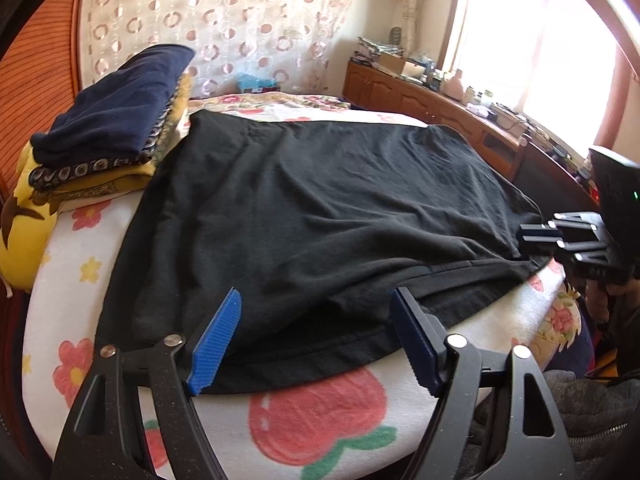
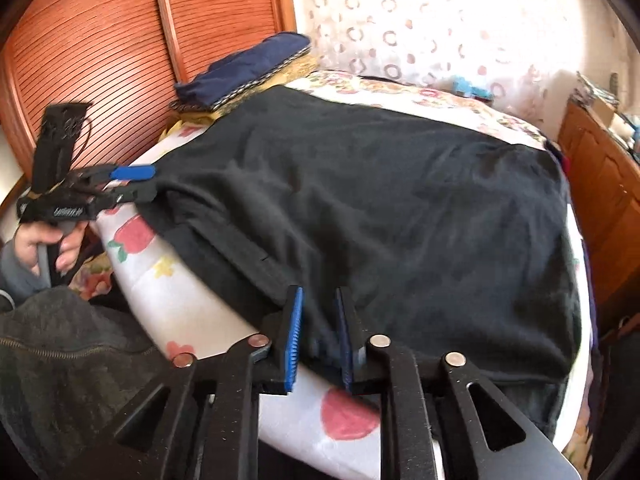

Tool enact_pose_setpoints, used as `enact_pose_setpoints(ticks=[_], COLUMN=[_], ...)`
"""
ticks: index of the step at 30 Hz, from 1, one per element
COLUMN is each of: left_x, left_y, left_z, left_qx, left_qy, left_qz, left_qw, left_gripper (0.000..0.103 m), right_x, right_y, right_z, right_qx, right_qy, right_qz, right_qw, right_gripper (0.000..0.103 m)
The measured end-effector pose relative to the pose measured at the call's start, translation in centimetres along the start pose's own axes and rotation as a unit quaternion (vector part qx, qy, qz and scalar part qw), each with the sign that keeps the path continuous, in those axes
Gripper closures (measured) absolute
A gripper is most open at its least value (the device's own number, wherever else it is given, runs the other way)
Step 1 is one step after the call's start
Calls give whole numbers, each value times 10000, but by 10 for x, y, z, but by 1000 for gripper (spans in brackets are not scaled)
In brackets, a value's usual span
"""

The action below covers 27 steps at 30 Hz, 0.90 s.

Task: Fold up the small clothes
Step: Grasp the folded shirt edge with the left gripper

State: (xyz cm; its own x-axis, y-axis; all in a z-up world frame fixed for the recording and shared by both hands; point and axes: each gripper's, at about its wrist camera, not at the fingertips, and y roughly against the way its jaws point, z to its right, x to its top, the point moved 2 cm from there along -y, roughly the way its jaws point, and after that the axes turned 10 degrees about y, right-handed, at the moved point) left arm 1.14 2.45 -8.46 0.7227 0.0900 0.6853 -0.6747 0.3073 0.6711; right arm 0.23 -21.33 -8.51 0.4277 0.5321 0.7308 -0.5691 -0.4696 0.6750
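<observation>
A black garment (image 1: pixel 320 200) lies spread flat on the flower-print bed cover (image 1: pixel 320 420). My left gripper (image 1: pixel 316 340) stands wide over the garment's near hem, blue pads well apart, the cloth between them untouched. In the right wrist view the left gripper (image 2: pixel 148 184) straddles the left corner of the black garment (image 2: pixel 380 200). My right gripper (image 2: pixel 320 340) sits at the near edge with a narrow gap; a fold of black cloth lies between its pads, not clearly pinched. The right gripper (image 1: pixel 524 238) also shows at the garment's right corner.
A stack of folded clothes (image 1: pixel 120 112), navy on top, rests on a yellow pillow (image 1: pixel 24 232) by the wooden headboard (image 1: pixel 36 80). A cluttered wooden cabinet (image 1: pixel 420 100) runs under the window. A person's hand (image 2: pixel 40 240) holds the left gripper's handle.
</observation>
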Motion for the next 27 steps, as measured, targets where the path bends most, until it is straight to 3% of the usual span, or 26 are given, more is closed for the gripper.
enact_pose_setpoints(ticks=[6,11,17,22,27], left_x=[-5,-9,-9,-9,-9], left_y=[-10,-23,-26,-27,-5], left_z=[12,13,20,21,22], left_qx=[-228,-323,-170,91,-60], left_qy=[-194,-71,-209,-425,-403], left_qz=[-233,-458,-437,-311,-196], left_qw=[9993,9984,9987,9986,9990], left_gripper=[63,64,64,89,92], right_x=[1,-6,-14,-15,-17], right_y=[6,6,6,1,-2], right_z=[2,23,33,39,45], right_qx=[-459,-987,-1172,-1143,-1130], right_qy=[-100,-461,-733,-796,-826], right_qz=[189,133,102,66,28], right_qw=[9987,9940,9903,9902,9902], right_gripper=[73,72,72,72,72])
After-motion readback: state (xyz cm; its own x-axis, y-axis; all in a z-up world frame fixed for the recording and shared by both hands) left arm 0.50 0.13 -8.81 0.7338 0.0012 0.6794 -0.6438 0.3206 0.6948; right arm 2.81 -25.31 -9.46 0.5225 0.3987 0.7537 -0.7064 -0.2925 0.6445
